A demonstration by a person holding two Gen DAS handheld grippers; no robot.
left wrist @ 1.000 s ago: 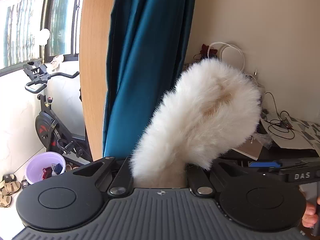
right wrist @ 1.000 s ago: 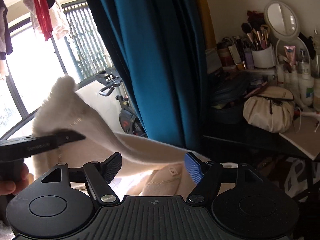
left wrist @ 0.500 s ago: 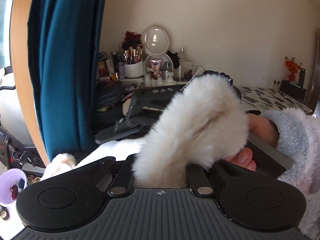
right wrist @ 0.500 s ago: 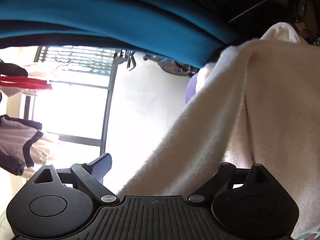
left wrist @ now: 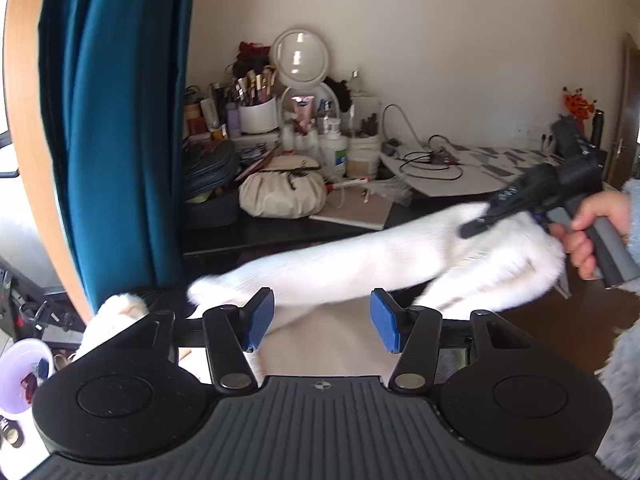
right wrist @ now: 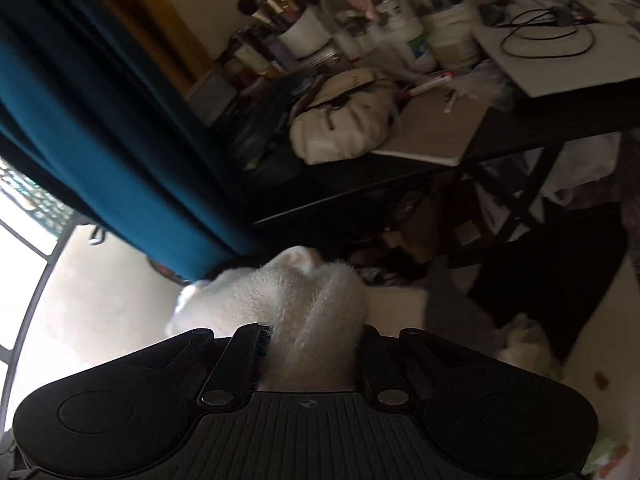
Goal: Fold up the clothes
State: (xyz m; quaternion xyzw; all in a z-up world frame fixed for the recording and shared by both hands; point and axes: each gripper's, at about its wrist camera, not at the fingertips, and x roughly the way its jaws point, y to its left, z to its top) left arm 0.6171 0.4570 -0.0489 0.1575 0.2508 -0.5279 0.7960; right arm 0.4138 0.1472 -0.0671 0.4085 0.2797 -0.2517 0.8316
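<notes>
A white fluffy garment (left wrist: pixel 360 264) stretches across the left wrist view from lower left to the right. My left gripper (left wrist: pixel 322 322) is open and empty, its blue pads (left wrist: pixel 262 320) just below the cloth. My right gripper (left wrist: pixel 480 222) shows at the right of the left wrist view, held in a hand, shut on the garment's right end. In the right wrist view, the right gripper (right wrist: pixel 312 340) clamps a bunched fold of the garment (right wrist: pixel 304 300), which hangs away from it.
A dark desk (left wrist: pixel 304 232) holds a round mirror (left wrist: pixel 300 56), a brush cup, bottles, a cream bag (left wrist: pixel 282 194) and cables. A teal curtain (left wrist: pixel 116 120) hangs at the left. A lilac tub (left wrist: pixel 20 376) sits on the floor.
My left gripper has opened and let go of the fluffy garment. My right gripper has closed on it and swung to the right, pulling the cloth out long.
</notes>
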